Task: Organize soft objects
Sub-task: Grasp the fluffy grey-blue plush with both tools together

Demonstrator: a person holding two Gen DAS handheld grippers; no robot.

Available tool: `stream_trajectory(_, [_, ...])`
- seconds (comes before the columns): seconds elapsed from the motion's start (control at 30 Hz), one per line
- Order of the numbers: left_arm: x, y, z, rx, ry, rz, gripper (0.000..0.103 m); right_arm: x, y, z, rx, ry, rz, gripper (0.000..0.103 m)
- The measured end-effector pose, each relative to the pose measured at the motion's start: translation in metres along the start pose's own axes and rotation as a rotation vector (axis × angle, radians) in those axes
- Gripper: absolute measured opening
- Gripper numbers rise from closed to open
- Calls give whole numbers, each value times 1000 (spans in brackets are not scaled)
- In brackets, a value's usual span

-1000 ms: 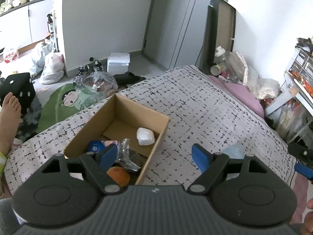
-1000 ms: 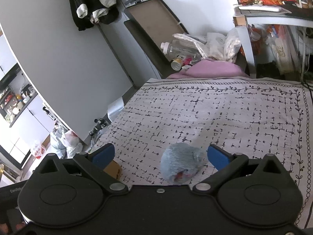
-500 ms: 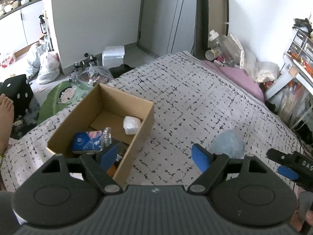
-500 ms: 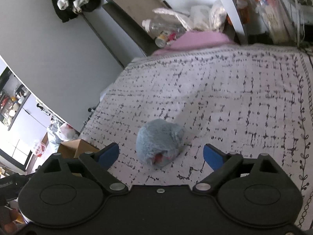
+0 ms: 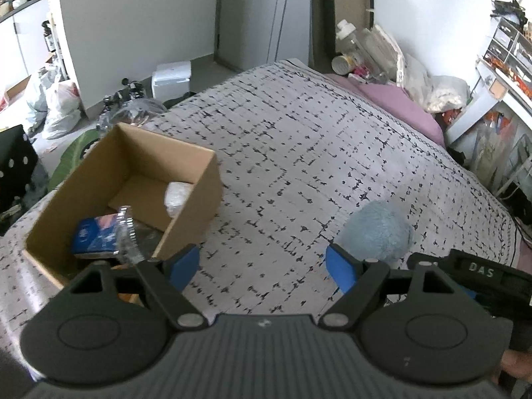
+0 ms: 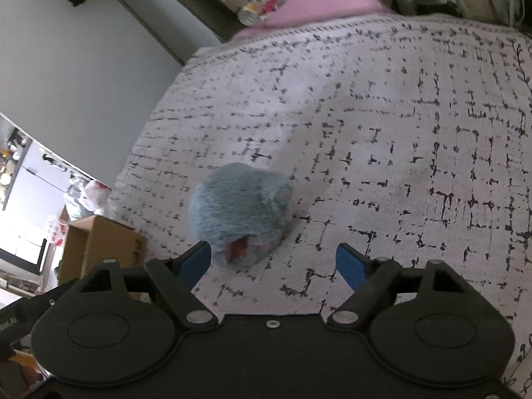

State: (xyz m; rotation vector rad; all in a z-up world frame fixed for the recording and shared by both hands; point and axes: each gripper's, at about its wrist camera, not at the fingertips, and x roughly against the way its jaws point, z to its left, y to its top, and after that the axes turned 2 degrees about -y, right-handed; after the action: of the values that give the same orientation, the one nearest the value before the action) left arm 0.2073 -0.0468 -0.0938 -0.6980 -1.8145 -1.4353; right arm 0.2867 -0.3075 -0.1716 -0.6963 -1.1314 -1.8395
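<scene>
- Box [image 5: 186, 179] is sitting left on the bed [image 5: 299, 153], already holding items.
- Left gripper [image 5: 262, 266] is hovering spread, empty.
- Plush [image 6: 241, 212] is lying just ahead of the right gripper [image 6: 274, 262], spread; advise centring before squeezing gently.

Pink pillow [image 5: 392, 103], perhaps, beside bottles [image 5: 349, 46].
</scene>
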Motion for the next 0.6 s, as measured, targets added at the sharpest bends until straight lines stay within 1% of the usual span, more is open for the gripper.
stream_trajectory(0.07, [-12, 1, -4, -6, -10, 7, 82, -9, 3, -2, -6, -12, 15, 76])
stream_trajectory(0.13, [-25, 5, -11, -21, -2, 28, 82, -18, 6, -4, -17, -8, 31, 72])
stream_trajectory(0.2, [-35, 8, -17, -48, -14, 37, 82, -25, 8, -6, -27, -3, 42, 71])
stream_trajectory(0.33, [-49, 16, -27, -96, -28, 38, 82, -32, 14, -11, -53, 10, 35, 69])
stream_trajectory(0.4, [-56, 21, -31, -104, -30, 37, 82, -36, 18, -12, -62, 19, 27, 68])
stream_trajectory(0.5, [-65, 28, -34, -104, -61, 28, 82, -43, 24, -10, -61, 27, 17, 64])
stream_trajectory(0.57, [-72, 32, -38, -113, -73, 27, 82, -46, 28, -10, -65, 46, 10, 61])
stream_trajectory(0.6, [-75, 34, -40, -118, -82, 22, 82, -49, 30, -10, -73, 58, 11, 56])
